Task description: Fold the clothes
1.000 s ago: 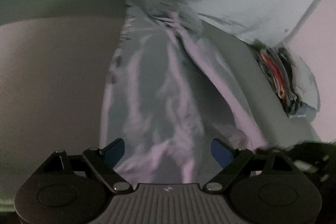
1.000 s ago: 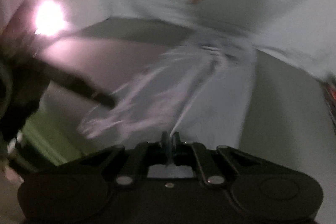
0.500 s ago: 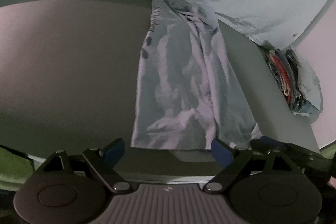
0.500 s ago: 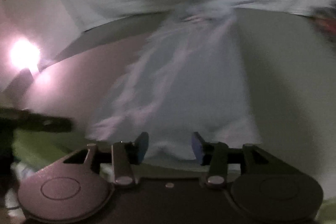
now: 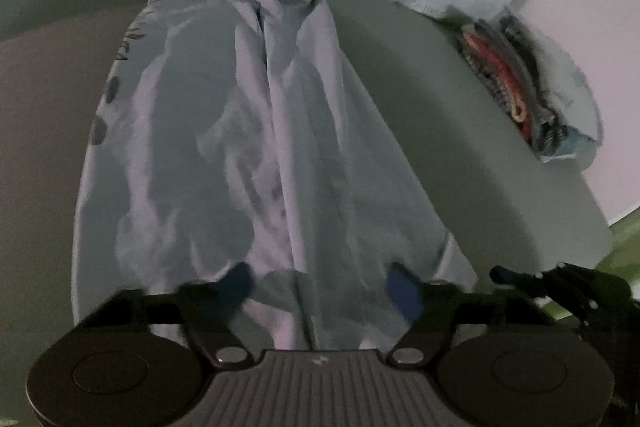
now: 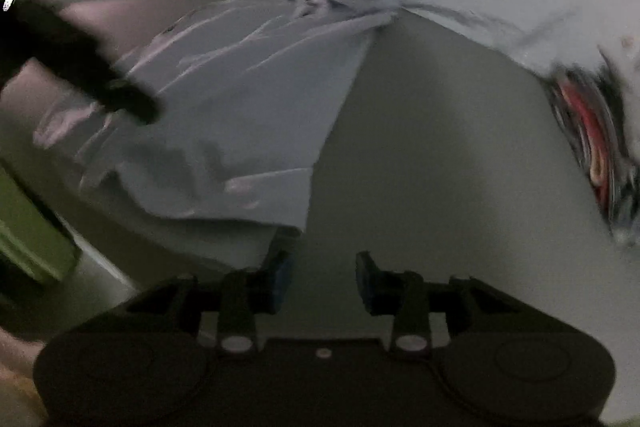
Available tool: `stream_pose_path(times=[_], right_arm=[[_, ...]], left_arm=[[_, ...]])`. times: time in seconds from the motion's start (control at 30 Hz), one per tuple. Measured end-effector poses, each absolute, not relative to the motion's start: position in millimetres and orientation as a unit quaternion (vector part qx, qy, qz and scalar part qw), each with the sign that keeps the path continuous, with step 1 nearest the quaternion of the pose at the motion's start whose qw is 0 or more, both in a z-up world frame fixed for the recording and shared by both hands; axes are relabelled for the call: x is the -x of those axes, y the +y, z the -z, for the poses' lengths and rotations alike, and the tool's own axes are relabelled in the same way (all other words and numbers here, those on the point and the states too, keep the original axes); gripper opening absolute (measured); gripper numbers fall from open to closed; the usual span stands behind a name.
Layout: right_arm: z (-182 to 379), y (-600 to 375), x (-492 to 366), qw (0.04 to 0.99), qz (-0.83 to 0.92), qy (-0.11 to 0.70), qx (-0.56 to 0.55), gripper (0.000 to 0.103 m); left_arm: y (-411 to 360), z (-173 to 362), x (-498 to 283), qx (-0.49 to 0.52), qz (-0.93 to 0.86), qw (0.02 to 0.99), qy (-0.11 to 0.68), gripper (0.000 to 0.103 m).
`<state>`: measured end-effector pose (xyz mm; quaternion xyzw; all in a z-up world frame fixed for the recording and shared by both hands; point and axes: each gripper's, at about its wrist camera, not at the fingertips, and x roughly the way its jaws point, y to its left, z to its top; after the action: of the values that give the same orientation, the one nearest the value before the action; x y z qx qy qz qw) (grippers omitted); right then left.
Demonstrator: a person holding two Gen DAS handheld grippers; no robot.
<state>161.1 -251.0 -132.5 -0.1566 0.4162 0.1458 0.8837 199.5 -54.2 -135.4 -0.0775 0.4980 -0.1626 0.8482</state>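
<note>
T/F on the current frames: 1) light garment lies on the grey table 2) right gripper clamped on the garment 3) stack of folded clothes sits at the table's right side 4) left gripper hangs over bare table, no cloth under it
1) True. The pale blue garment lies crumpled lengthwise on the grey table.
2) False. The right gripper is open, nothing between its pads; the garment's corner lies just beyond its left pad.
3) True. The folded stack sits there.
4) False. The left gripper, jaws just closing, straddles the garment's near hem.
</note>
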Motion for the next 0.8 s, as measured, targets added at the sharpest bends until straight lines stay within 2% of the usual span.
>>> stream_pose_path(times=[0.03,0.07,0.23,0.4,0.47,0.5,0.53,0.8], right_arm=[[132.2,-248.2,-161.2,0.884,-0.15,0.411,0.162,0.034],[131.3,-245.7,-162.4,0.886,-0.152,0.405,0.166,0.033],[118.8,-239.1,-170.3,0.898,-0.157,0.379,0.159,0.03],[127.9,-226.4,-179.6,0.887,-0.158,0.381,0.207,0.026],[130.3,-225.2,-183.9,0.884,-0.163,0.386,0.207,0.019],[131.1,-225.7,-186.4,0.882,-0.168,0.392,0.2,0.008],[131.9,-226.2,-189.0,0.88,-0.173,0.398,0.193,0.002],[81.3,-236.5,-152.1,0.892,-0.166,0.394,0.148,0.001]], left_arm=[[-56.5,137.6,-201.9,0.07,0.156,0.85,0.498,0.026],[-55.2,138.4,-203.5,0.072,0.15,0.852,0.496,0.006],[-34.6,141.7,-209.0,0.117,0.126,0.852,0.495,0.004],[-25.1,148.9,-213.6,0.145,0.112,0.845,0.503,0.004],[-25.2,150.6,-213.4,0.148,0.11,0.844,0.503,0.005],[-25.1,150.5,-213.4,0.149,0.11,0.845,0.503,0.006],[-24.9,150.3,-213.1,0.149,0.11,0.845,0.502,0.007],[-18.0,130.8,-194.0,0.116,0.1,0.862,0.483,0.003]])
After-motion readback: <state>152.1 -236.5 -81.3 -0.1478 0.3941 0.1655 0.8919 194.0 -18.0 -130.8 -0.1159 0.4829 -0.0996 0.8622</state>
